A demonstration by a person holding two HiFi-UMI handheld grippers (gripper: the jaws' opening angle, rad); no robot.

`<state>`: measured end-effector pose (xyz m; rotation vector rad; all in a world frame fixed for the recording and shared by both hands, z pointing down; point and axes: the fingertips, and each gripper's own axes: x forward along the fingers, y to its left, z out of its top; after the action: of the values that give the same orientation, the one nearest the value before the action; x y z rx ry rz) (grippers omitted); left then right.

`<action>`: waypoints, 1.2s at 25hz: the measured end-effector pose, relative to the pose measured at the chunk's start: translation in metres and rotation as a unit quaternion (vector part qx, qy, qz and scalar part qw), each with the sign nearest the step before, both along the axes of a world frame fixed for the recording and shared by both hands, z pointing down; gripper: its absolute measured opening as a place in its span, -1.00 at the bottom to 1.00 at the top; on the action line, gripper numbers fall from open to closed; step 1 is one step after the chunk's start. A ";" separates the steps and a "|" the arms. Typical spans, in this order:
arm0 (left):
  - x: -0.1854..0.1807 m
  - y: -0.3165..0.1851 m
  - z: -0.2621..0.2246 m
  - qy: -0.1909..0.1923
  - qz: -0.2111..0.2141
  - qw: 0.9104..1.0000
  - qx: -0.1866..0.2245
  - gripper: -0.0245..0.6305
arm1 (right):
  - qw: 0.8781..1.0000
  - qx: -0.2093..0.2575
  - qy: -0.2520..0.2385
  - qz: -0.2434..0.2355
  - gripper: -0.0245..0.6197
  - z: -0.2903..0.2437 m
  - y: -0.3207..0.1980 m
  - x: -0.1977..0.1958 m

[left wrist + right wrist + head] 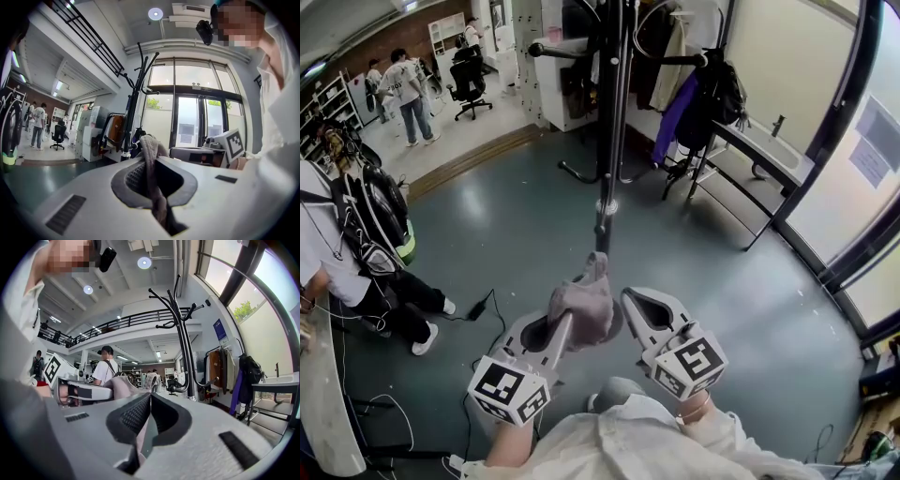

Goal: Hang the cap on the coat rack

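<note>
A grey cap (581,305) hangs from my left gripper (567,323), which is shut on its fabric. In the left gripper view the cloth (151,159) is pinched between the two pads and rises in a fold above them. The black coat rack (605,141) stands straight ahead, its pole rising from the floor. Its curved hooks show in the left gripper view (133,93) and in the right gripper view (183,329). My right gripper (626,295) is level beside the cap's right edge. Its jaws are shut tip to tip (151,395) with nothing seen between the pads.
A person with a black backpack (356,234) crouches at the left by a white counter (319,394). A cable (483,305) lies on the floor. A clothes rail with hung garments and a bag (694,94) stands behind the rack. Glass doors (862,169) are on the right.
</note>
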<state>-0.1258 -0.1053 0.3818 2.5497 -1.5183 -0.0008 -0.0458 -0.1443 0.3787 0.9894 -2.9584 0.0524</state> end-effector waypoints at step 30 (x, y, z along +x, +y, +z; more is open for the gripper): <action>0.003 -0.072 -0.017 0.012 -0.054 0.998 0.003 -0.87 | 0.998 0.009 -0.016 -0.063 -0.91 -0.024 -0.091 -0.005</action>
<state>-0.1229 -0.1770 0.3646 2.4594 -1.6472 -0.0504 -0.0508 -0.2349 0.3549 0.8096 -3.0484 0.0387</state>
